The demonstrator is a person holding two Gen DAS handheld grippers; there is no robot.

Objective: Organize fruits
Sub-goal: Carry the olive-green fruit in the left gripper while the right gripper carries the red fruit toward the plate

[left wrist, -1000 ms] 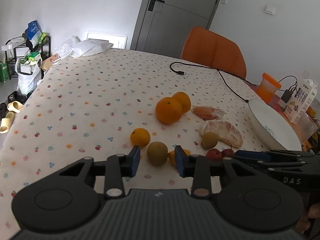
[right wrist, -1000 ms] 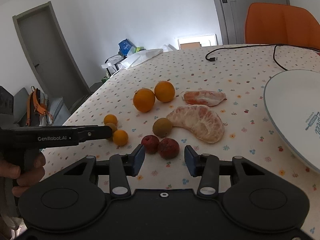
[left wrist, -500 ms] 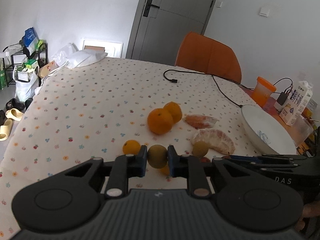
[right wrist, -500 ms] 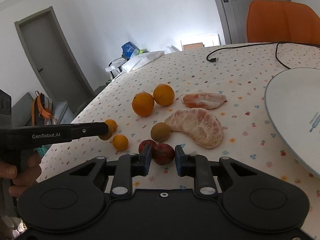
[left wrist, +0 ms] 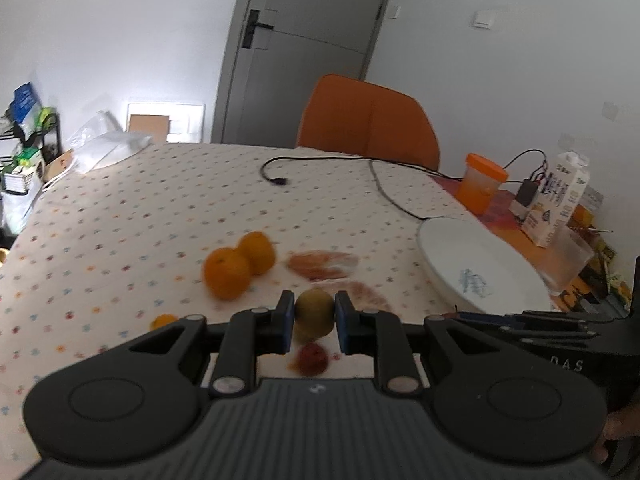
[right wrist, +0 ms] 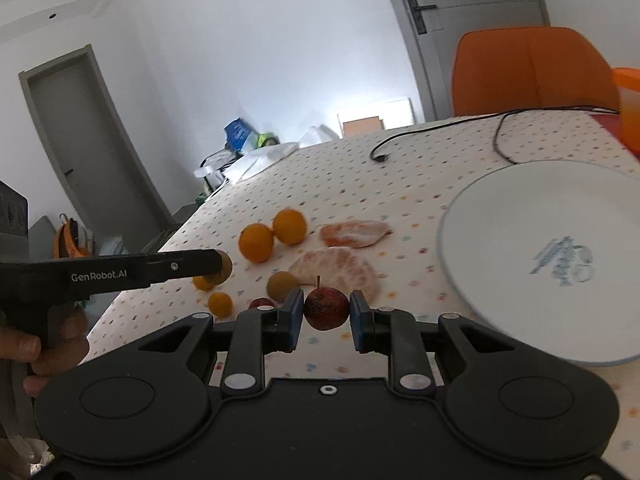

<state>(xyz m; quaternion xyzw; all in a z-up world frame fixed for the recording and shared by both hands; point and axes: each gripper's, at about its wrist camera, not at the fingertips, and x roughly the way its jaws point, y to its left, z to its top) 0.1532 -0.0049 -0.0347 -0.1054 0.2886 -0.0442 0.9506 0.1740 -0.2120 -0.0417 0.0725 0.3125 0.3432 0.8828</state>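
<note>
- Left gripper point(left wrist: 315, 320) jaws clamped on round olive-brown fruit point(left wrist: 314, 313), lifted off floral-cloth desk point(left wrist: 160, 208).
- Right gripper point(right wrist: 325, 314) jaws clamped on small dark-red apple point(right wrist: 326, 307); white round plate point(right wrist: 540, 256) at 2 o'clock.

Soft, even daylight with faint shadows; fisheye bending at the edges; motion blur smears the oranges point(left wrist: 236, 266) in the left view
</note>
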